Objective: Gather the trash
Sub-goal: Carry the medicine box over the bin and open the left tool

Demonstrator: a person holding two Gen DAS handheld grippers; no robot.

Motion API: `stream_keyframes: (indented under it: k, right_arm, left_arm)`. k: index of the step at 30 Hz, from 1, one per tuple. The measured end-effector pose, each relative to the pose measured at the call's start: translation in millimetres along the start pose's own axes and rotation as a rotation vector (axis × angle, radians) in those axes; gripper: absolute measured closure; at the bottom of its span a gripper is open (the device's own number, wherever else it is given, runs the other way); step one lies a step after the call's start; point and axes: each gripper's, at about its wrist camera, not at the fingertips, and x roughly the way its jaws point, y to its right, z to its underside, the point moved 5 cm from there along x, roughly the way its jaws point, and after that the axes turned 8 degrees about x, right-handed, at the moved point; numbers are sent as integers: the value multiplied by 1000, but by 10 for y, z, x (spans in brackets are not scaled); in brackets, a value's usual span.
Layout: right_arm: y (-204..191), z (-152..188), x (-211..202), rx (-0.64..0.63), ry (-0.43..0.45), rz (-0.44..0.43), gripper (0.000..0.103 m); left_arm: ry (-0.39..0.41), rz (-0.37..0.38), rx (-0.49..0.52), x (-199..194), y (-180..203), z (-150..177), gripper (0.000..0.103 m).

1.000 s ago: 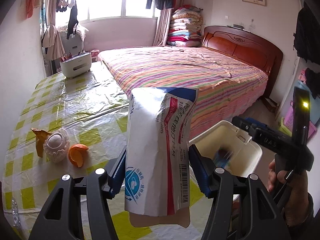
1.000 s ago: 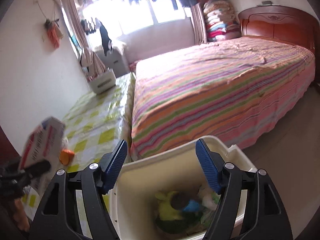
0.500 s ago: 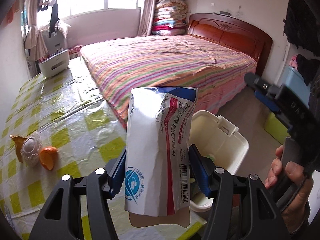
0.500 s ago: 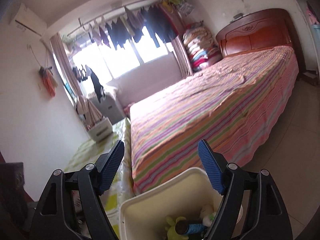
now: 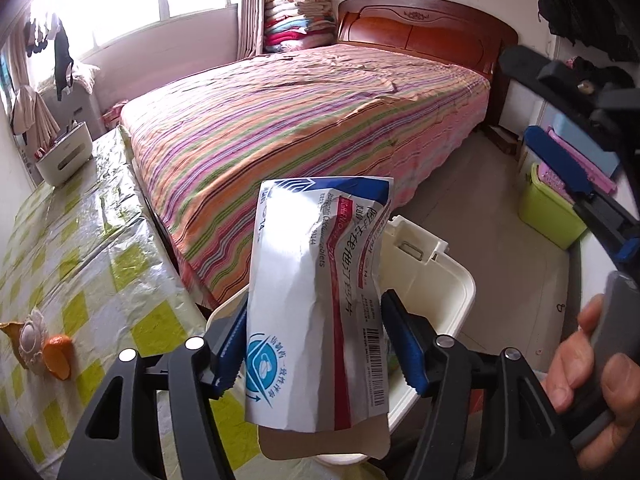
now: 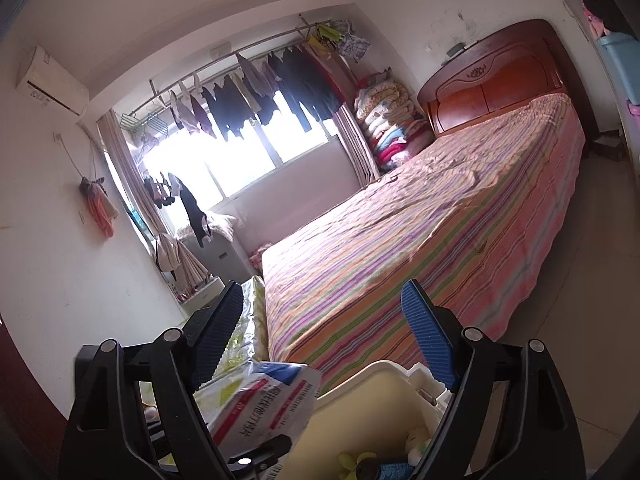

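Worktop [image 5: 72, 240], checked cloth: peel [image 5: 60, 354] and a netted egg-like item [image 5: 29, 336] lie at its left edge, uncollected.

Left tool [image 5: 316, 344]: clamped on the crumpled medicine box [image 5: 320, 292], which stands upright between the pads. A second ago the box was over the worktop's edge with the bin off to the right; it is now in front of the bin [image 5: 432, 268], partly over its opening. Judged: this piece is close to its drop, needing only a little more carry and a release.

Bin: white, lid open, on the floor between worktop and bed [image 5: 320, 120]; earlier trash shows inside in the right wrist view [image 6: 384, 468].

Right tool [image 6: 324, 332]: pads apart, holding nothing. It has tilted up, from looking into the bin to looking across the room, clearing the opening. The right hand [image 5: 592, 364] grips its handle at the far right, well above the bin.
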Motion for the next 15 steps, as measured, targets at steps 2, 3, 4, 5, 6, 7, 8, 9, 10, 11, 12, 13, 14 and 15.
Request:
stream_keyframes:
  k: [2,3,4,5,6,7,8,9,10,11,12,13,14,15]
  right_arm:
    - [2,-2,-9,1,2,1,23]
    - [-1,7,-13,4,1,-4,23]
    - [-6,14,-11,5,-1,-6,22]
    - [-8,19,-11,5,0,-4,22]
    - [-9,20,-8,7,-1,-6,22]
    - [-14,23,-9,10,-1,-11,22]
    - [-11,19,5,12,-4,-18,22]
    - [-38,30,16,11,-7,-23,21]
    - [-51,41,21,11,-9,-28,20]
    - [-76,55,30,13,-15,-39,19]
    - [-102,73,40,13,-21,-47,18]
    - [-136,91,56,12,-30,-55,17]
    - [-165,113,83,10,-42,-65,16]
    - [-200,144,109,9,-54,-73,15]
  left_arm:
    - [-19,-6,10,45,10,-20,29]
    - [-35,-12,20,66,24,-20,27]
    - [-47,-21,30,78,27,-16,24]
    - [-56,-37,43,85,27,-3,24]
    - [-60,-51,51,89,16,11,24]
    - [-64,-76,64,82,0,31,24]
    - [-64,-104,76,57,-27,53,24]
    - [-54,-119,79,29,-54,74,24]
    - [-35,-142,79,-31,-102,107,24]
    - [-19,-160,78,-74,-154,135,24]
    - [10,-196,71,-170,-241,185,24]
    - [27,-220,63,-232,-312,220,24]
    - [44,-245,51,-307,-408,274,24]
    - [53,-257,40,-361,-483,312,24]
